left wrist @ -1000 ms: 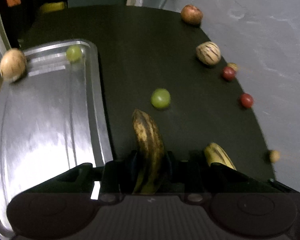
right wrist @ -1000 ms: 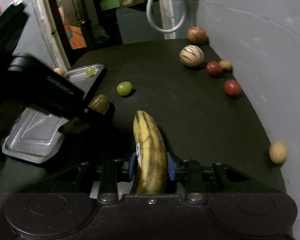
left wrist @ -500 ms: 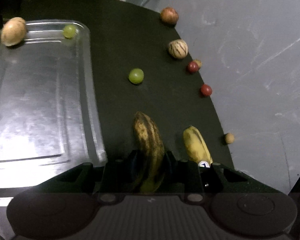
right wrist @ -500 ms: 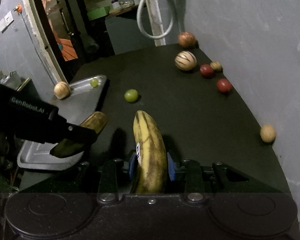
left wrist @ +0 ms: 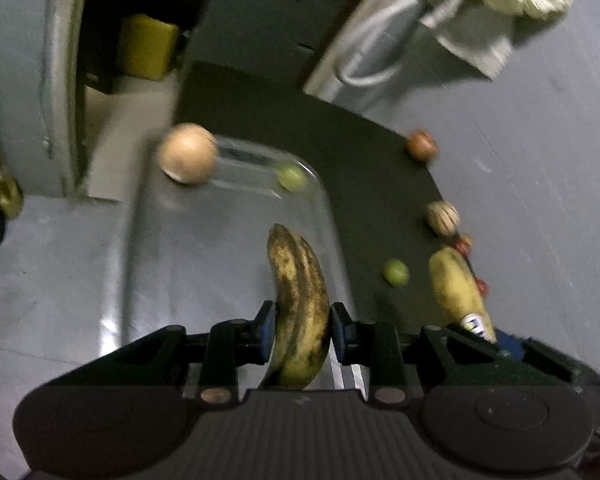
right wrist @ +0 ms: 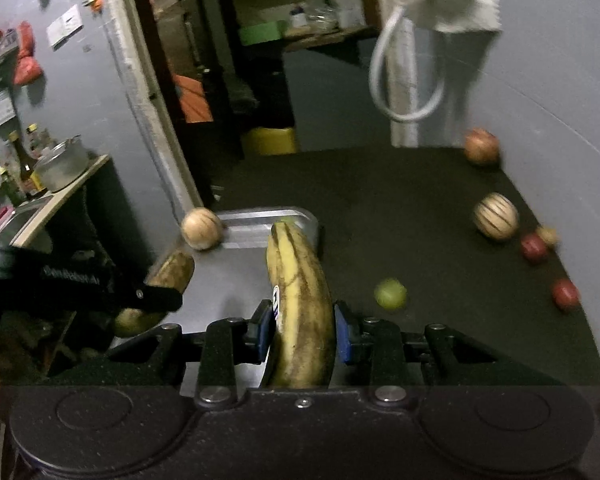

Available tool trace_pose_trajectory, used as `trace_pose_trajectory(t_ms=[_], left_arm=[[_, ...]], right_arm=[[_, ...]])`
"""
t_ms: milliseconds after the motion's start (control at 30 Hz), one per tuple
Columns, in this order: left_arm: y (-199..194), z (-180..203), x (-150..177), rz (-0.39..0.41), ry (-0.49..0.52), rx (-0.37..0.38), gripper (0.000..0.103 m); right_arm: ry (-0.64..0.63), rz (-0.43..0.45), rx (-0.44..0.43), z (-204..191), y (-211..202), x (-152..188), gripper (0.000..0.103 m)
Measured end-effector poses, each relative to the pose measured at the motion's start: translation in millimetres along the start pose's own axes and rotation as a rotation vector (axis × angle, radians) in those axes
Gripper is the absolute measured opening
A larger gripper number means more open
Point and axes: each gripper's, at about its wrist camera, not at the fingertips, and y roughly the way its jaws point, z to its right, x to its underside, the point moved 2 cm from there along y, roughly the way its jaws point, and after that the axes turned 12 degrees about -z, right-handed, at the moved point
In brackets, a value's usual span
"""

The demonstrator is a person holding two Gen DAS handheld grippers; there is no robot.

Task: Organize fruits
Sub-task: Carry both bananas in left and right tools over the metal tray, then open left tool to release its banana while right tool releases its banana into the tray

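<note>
My left gripper is shut on a brown spotted banana and holds it above the metal tray. My right gripper is shut on a yellow banana with a sticker, at the tray's near right side. In the right wrist view the left gripper shows at the left with its brown banana. The left wrist view has the yellow banana at the right. On the tray lie a tan round fruit and a green grape.
On the black table lie a green grape, a striped round fruit, a reddish apple, two red fruits and small tan ones, all along the grey wall. A white hose hangs behind.
Both grippers rose and swung left with their bananas. The brown banana went from above the black table to above the tray. The yellow one now reaches the tray's edge.
</note>
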Motion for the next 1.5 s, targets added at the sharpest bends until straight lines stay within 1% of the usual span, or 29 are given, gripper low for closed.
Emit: trace_pose_trajectory(t_ms=[133,200,300,500,700,933,1100,1233,1400,1500], left_arm=[[0,-29,-20,0.024,-0.019,-0.032,0.031],[5,-40,-30,0.029,-0.019,-0.052,0.031],[9,-53,-40,0.022,-0.012,-0.061,0.031],[26,-70,-49,-0.018,0.022,-0.085,0.031],[40,-73,-49,-0.036,0.054,-0.092,0.031],[46,-73,-50,-0.035,0.089,-0.088,0.032],[47,-73,-51,-0.041,0.094,-0.081,0.032],[45,-75,-51,-0.043,0.088,-0.075,0.033],[41,-74,-48,-0.036,0.102,-0.092,0.035],[37,-72,-44,-0.033,0.102,-0.097,0.039]], right_arm=[[-0.053,-0.006,0.004,-23,27,-33,0.034],[-0.060,-0.017,0.007,-31,45,-45,0.033],[-0.061,-0.044,0.026,-39,71,-55,0.034],[-0.048,-0.115,0.069,-46,116,-59,0.033],[-0.067,-0.152,0.116,-52,140,-58,0.034],[-0.052,-0.175,0.136,-53,150,-50,0.034],[-0.071,-0.164,0.151,-56,150,-48,0.035],[-0.097,-0.147,0.167,-60,143,-47,0.036],[-0.115,-0.124,0.192,-63,117,-38,0.043],[-0.107,-0.104,0.192,-65,98,-32,0.053]])
